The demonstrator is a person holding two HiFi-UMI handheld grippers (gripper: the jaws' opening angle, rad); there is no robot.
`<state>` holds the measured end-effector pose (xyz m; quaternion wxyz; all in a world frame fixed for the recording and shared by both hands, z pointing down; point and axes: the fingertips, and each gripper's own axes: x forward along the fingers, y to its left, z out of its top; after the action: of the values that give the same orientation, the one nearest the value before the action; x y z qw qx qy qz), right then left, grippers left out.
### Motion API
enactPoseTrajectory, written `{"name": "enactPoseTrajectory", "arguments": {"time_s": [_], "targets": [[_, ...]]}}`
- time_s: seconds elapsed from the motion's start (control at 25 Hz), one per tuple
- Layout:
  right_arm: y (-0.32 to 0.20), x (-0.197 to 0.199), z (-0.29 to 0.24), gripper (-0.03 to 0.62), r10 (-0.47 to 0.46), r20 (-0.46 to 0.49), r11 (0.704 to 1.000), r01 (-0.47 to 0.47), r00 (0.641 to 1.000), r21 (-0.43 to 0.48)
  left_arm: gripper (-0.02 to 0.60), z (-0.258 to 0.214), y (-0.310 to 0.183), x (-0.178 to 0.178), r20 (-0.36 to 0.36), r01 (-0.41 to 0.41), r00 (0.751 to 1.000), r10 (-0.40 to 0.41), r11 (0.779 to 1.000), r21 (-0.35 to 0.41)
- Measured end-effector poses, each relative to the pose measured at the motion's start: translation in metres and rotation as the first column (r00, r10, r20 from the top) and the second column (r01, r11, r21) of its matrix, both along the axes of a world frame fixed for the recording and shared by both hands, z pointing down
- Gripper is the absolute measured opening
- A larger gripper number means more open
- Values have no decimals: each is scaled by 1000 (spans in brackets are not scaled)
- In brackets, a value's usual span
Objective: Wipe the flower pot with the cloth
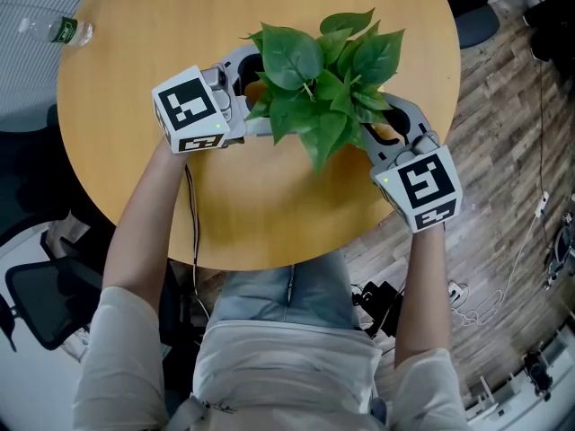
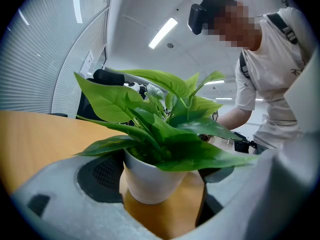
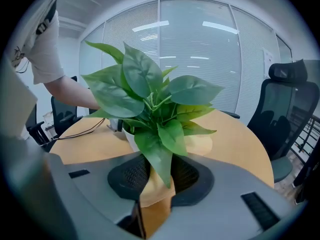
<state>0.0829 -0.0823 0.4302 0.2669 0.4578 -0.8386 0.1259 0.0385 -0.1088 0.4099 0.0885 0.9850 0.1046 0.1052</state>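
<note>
Left gripper (image 1: 253,92) open around white flower pot (image 2: 150,181), right gripper (image 1: 388,131) clamping tan cloth (image 3: 156,191) beside it

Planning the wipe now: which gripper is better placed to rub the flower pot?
Right. The right gripper pinches the tan cloth, facing the flower pot. The left gripper carries no cloth; its jaws stand apart on either side of the pot, so it likely suits steadying.

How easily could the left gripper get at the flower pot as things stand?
Probably easily: the left gripper is open, and the flower pot stands ungripped between its jaws, with only leaves overhead.
</note>
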Motion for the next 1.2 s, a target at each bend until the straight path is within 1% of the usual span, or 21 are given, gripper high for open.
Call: {"name": "enactPoseTrajectory", "arguments": {"time_s": [0.36,0.52,0.72,0.96,1.2], "targets": [[7,-5,2,89,-7,-7,1000,7,1000,-10,457,1,2,0,27,48,998,-48,999,11],[8,-7,3,91,-2,-8,1000,2,1000,-14,457,2,1,0,32,96,995,-97,995,9],[10,-11,4,90,0,-8,1000,0,1000,-15,457,3,0,-1,33,180,983,-180,984,7],[17,-9,3,90,1,-5,1000,-1,1000,-19,457,2,3,4,65,254,965,-254,967,13],[20,-12,4,90,-2,-1,1000,2,1000,-23,457,2,1,6,70,333,941,-332,943,4]]}}
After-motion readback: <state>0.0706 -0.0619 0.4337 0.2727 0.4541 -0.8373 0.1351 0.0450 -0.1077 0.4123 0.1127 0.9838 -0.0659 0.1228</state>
